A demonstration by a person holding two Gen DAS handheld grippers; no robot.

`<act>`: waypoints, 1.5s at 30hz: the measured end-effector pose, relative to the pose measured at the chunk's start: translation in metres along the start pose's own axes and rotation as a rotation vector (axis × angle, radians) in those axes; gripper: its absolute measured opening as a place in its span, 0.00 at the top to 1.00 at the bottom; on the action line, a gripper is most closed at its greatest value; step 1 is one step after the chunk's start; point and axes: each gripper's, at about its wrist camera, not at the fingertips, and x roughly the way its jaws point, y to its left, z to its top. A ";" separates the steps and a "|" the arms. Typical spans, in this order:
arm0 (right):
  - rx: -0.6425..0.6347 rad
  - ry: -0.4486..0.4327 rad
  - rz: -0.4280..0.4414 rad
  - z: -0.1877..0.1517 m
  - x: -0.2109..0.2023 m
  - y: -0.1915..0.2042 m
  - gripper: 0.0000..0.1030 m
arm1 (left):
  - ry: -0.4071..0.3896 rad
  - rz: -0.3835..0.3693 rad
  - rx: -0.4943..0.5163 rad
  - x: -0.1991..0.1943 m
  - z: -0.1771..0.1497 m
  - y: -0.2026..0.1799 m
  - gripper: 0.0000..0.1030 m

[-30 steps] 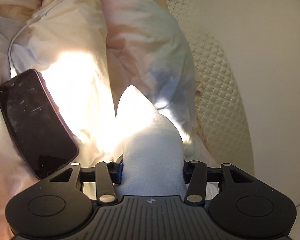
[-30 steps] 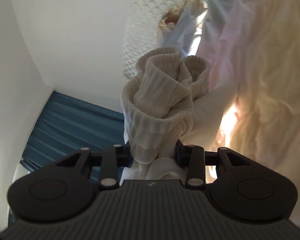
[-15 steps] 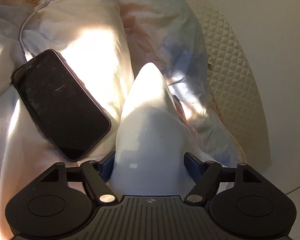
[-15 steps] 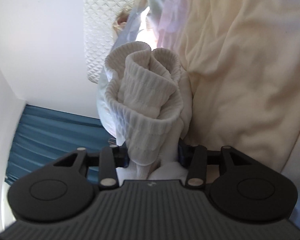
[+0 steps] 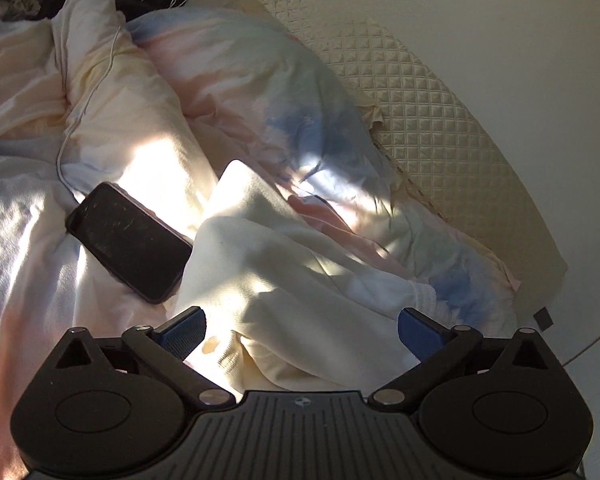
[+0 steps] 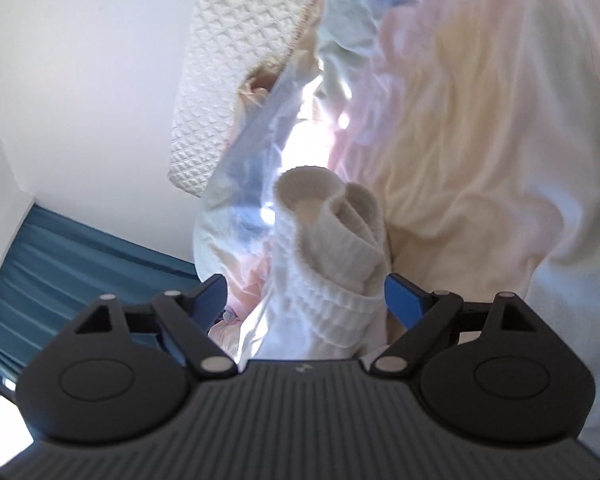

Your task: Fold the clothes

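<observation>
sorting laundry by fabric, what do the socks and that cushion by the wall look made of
Socks: white ribbed knit, likely cotton, judging by the ribbed cuffs and matte, soft look.
Cushion: cream quilted fabric, diamond-stitched, with a slight sheen that suggests satin or polyester; uncertain.

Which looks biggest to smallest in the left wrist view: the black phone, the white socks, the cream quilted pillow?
1. Cream quilted pillow
2. White socks, though nearness to the camera inflates them, so this ranking against the pillow is unsure
3. Black phone
</observation>
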 end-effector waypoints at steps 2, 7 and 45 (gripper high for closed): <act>-0.063 0.000 -0.004 -0.002 -0.011 0.016 0.14 | -0.027 0.012 0.060 -0.019 0.001 -0.029 0.00; -0.287 -0.006 -0.040 -0.016 -0.035 0.071 0.14 | -0.095 0.068 0.196 -0.068 -0.007 -0.085 0.00; -0.946 -0.008 -0.187 -0.196 -0.176 0.187 0.16 | -0.273 0.393 0.534 -0.237 -0.165 -0.183 0.00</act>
